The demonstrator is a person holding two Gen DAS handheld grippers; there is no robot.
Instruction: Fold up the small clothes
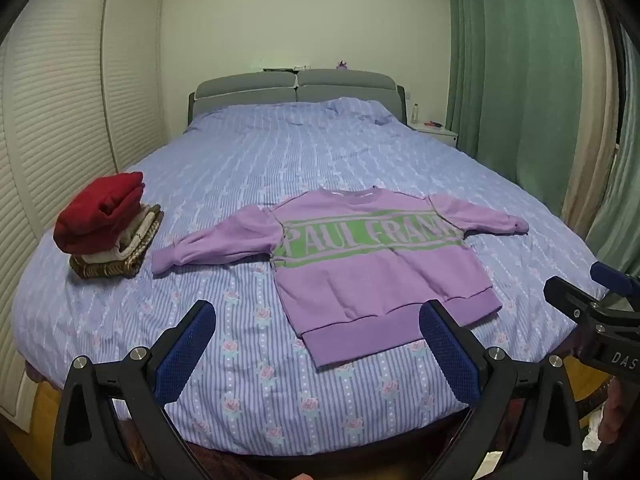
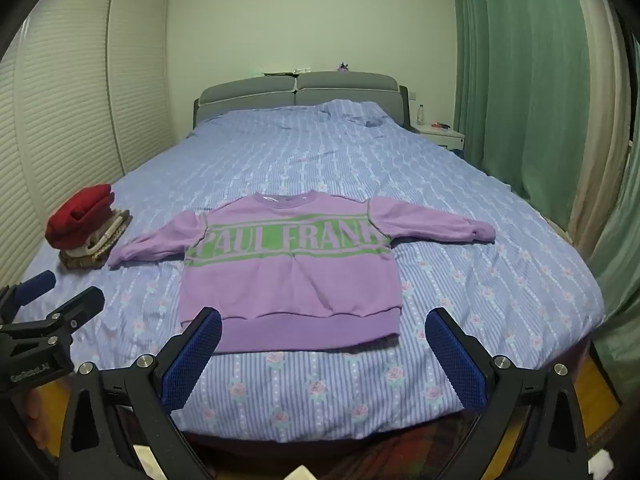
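Sweatshirt (image 2: pixel 288 276), lilac with a green PAUL FRANK band, lies flat and face up on the bed (image 2: pixel 480 280), both sleeves spread out to the sides, its hem near the foot. Both left tongs (image 1: pixel 316 348) and right tongs (image 2: pixel 324 356) hang above the bed's near edge, spread wide, holding nothing. Folded clothes (image 1: pixel 106 226), red on top, sit stacked beside the sweatshirt's left-hand sleeve.

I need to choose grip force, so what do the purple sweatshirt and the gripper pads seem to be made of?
The sweatshirt looks like soft matte knit, probably cotton fleece: it creases gently and has ribbed hem and cuffs. The blue pads on the right gripper show a fine mesh-like grid, likely textured rubber or foam; which one is unclear. The left gripper carries the same.
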